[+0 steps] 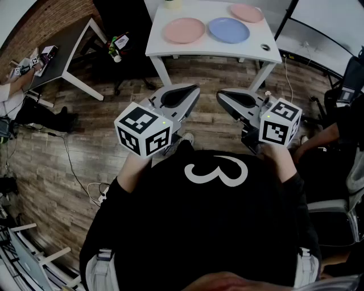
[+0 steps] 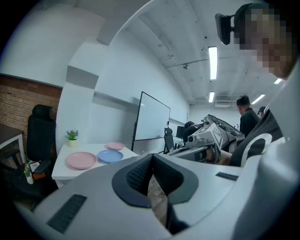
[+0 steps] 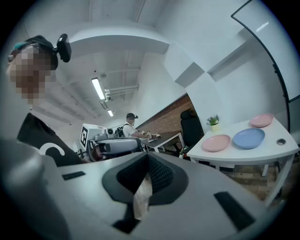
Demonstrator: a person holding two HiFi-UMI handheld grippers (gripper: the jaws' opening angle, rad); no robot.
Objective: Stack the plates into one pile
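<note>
Well, nearest of all, the person in a black shirt holds both tools level in front of the body, side by side and slightly apart, each carrying its marker cube (image 1: pixel 143 129) at the back end. The left gripper (image 1: pixel 190 91) has its jaws pressed fully together with nothing between them; its own view shows the two ribbed pads meeting in one seam (image 2: pixel 151 161). The right gripper (image 1: pixel 224 96) is likewise closed tight and empty, its pads (image 3: pixel 147 161) touching along their length. Beneath both tips lies only wooden floor (image 1: pixel 114 96).

Ahead of the tips, well apart from them, stands a white table (image 1: pixel 199 48). On it the plates lie singly, none resting on another. A pink plate (image 1: pixel 184 30) sits straight ahead of the left gripper. A blue plate (image 1: pixel 228 30) lies just beside it, ahead of the right gripper, and the two rims come close together. A smaller pink plate (image 1: pixel 246 12) lies beyond the blue one, toward the far right part of the tabletop.

Past the pink plate, at the table's far edge, stands a small potted plant (image 2: pixel 71 138). Off to the left gripper's side is a dark desk (image 1: pixel 62 45), and beyond the table on the right a whiteboard (image 2: pixel 152 117) stands upright.
</note>
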